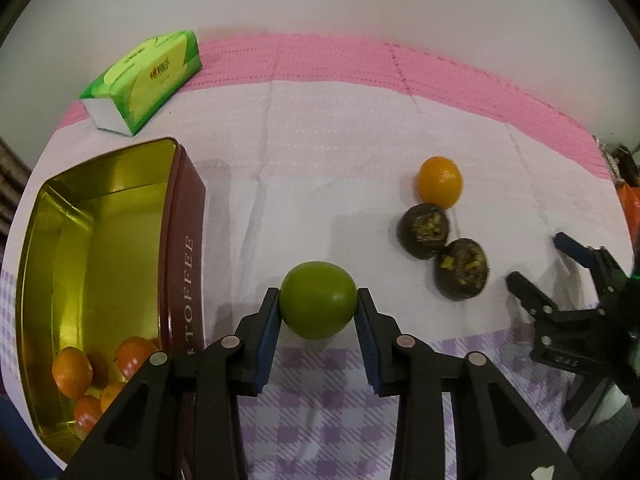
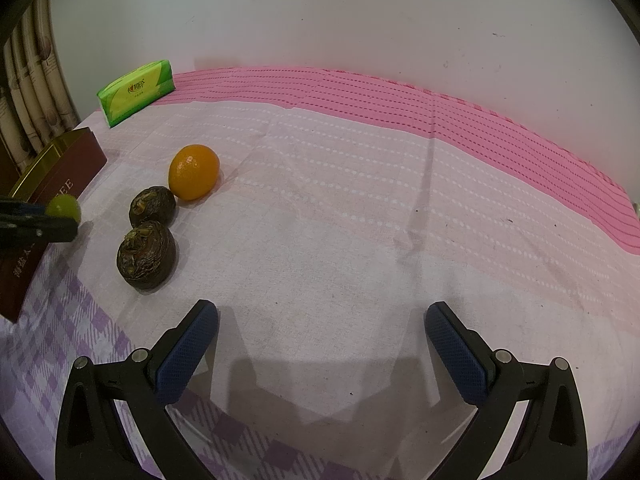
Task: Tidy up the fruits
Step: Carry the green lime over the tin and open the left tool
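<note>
Left gripper (image 1: pixel 318 306) pinching round green fruit (image 1: pixel 318 300) beside gold-lined toffee tin (image 1: pixel 188 240) — four orange fruits inside; orange fruit (image 1: pixel 440 181), two dark fruits beyond — unsorted; right gripper (image 2: pixel 320 320) spread.

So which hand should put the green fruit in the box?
Left. The left gripper already squeezes the green fruit, and the toffee tin sits right beside it. The right gripper is open, holding nothing, farther away.
</note>
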Demonstrator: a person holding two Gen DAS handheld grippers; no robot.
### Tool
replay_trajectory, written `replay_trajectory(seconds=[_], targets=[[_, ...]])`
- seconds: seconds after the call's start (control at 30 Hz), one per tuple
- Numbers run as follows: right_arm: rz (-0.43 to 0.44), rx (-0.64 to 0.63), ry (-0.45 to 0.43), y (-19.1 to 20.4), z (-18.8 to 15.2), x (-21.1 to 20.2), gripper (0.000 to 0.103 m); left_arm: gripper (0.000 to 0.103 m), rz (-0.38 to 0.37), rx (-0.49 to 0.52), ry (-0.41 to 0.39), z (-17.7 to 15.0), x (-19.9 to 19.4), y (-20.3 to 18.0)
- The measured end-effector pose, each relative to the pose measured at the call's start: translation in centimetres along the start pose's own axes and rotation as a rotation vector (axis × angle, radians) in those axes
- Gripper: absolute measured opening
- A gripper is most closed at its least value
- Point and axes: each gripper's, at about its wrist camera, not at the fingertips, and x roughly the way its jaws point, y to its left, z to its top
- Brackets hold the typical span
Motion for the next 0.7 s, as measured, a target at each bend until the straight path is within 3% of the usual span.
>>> replay_trajectory(seconds=[0.4, 0.7], targets=[[0.000, 0.000, 0.000, 0.0, 0.0, 0.0, 0.103, 0.033, -0.003, -0.020, -0.109, 0.4, -4.7, 1.4], [0.000, 0.000, 0.000, 0.0, 0.0, 0.0, 0.103, 0.033, 0.083, -0.125, -0.148, 0.2, -6.3, 7.7]])
